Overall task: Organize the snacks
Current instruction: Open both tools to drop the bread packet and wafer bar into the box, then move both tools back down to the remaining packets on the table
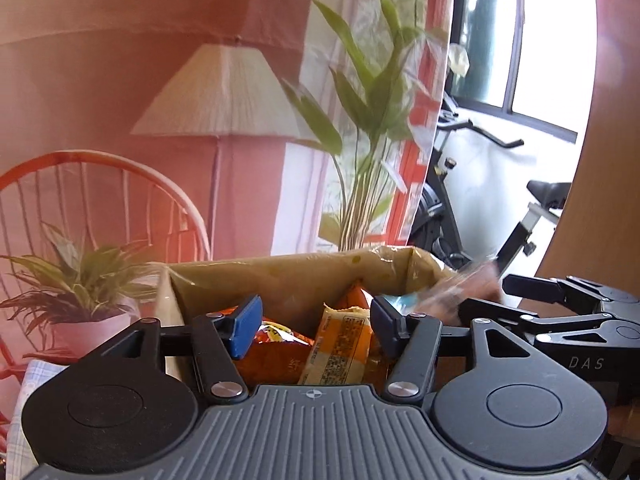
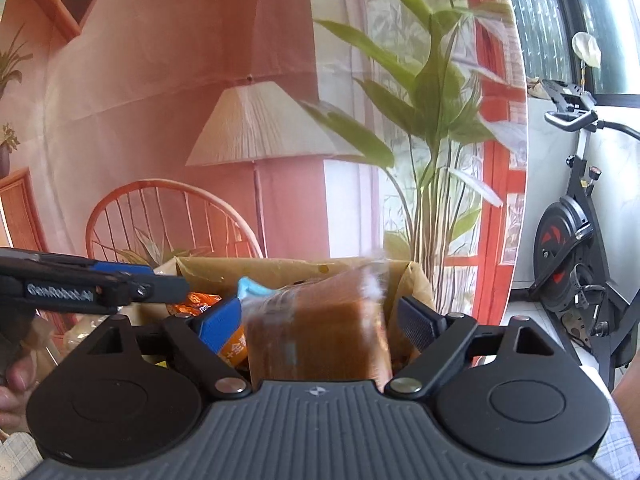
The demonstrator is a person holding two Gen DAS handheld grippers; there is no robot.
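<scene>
An open cardboard box [image 1: 288, 276] holds several snack packets, among them an orange-and-yellow wrapped bar [image 1: 340, 348] and an orange packet [image 1: 276, 356]. My left gripper [image 1: 316, 326] is open and empty just above the box. My right gripper [image 2: 320, 322] is open over the same box [image 2: 288, 270]; a clear-wrapped brown snack pack [image 2: 316, 328], blurred, lies between its fingers and does not look clamped. The right gripper also shows at the right of the left wrist view [image 1: 532, 308], with the blurred pack [image 1: 468, 288] at its tip.
A printed room backdrop [image 1: 180, 100] hangs behind the box. An exercise bike [image 2: 576, 232] stands at the right by a window. A checked cloth [image 1: 20, 420] covers the table. The left gripper's side shows in the right wrist view [image 2: 92, 286].
</scene>
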